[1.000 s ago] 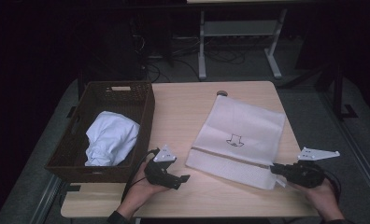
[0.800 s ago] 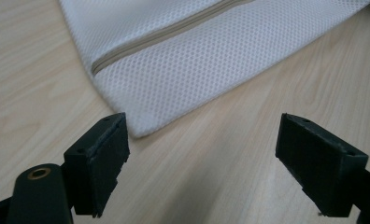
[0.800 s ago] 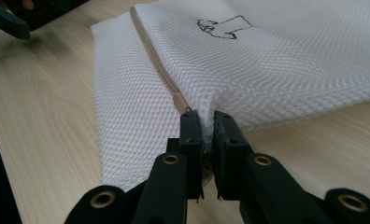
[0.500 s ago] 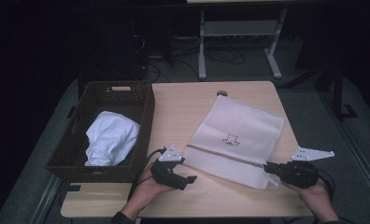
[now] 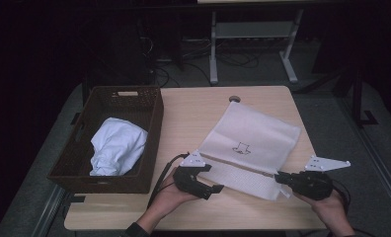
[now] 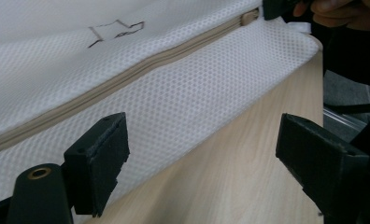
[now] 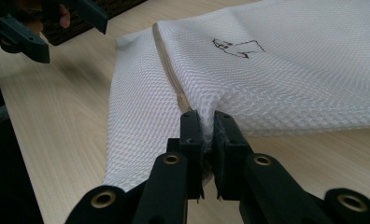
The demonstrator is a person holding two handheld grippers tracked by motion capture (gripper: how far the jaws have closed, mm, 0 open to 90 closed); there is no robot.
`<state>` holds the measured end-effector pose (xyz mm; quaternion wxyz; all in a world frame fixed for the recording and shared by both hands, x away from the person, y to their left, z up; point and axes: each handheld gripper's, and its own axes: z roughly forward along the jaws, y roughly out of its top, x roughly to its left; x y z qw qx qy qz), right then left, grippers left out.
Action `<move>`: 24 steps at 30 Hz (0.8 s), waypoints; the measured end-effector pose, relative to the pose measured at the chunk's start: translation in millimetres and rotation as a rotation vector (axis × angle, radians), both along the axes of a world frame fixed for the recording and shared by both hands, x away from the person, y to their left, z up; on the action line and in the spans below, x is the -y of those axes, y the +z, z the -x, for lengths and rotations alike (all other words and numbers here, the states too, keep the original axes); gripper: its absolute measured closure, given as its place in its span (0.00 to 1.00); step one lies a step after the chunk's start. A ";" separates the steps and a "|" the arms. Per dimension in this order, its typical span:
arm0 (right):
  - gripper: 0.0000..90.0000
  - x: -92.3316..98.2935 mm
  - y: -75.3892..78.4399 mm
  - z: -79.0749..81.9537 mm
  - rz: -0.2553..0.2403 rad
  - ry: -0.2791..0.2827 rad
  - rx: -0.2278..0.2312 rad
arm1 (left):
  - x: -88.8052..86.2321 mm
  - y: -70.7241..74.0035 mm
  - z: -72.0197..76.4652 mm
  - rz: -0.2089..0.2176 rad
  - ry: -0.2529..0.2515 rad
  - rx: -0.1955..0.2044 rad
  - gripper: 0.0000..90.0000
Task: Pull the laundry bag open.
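My right gripper (image 7: 207, 122) is pinching the near corner of the white mesh laundry bag (image 5: 255, 143), just at the end of its beige zipper (image 7: 167, 65); the jaws are pressed together on the mesh with the fabric bunched between them. In the high view that gripper (image 5: 281, 178) sits at the bag's lower right corner, in my right hand (image 5: 332, 210).

My left gripper (image 6: 202, 154) hangs with its jaws spread wide and nothing between them, above the tabletop (image 6: 248, 154) just beside the bag's near edge. From above it (image 5: 211, 183) lies at the bag's lower left end, in my left hand (image 5: 169, 200).

The bag lies flat on the tabletop (image 5: 193, 111), right of centre, with the zipper running along the folded near strip. It carries a small dark printed mark (image 5: 242, 147), an outline drawing; I cannot read any lettering in it.

To the left stands a dark woven basket (image 5: 154, 123) with a crumpled pale cloth (image 5: 115, 145) inside. A pale label (image 5: 128, 93) sits on its far rim, too small to read.
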<state>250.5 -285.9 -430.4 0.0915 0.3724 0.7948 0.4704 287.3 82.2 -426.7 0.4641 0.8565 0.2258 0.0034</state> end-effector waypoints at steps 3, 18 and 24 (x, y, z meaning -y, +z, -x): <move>0.92 -0.8 0.1 0.3 0.000 0.000 0.000 | 5.2 1.0 -0.4 0.003 -0.016 -0.004 0.18; 0.92 -2.8 0.9 1.7 -0.025 0.018 0.003 | 55.3 0.5 -1.2 0.056 -0.122 -0.024 0.19; 0.92 -3.0 1.8 2.7 -0.027 0.026 0.007 | 69.9 -1.0 -0.1 0.061 -0.156 -0.018 0.21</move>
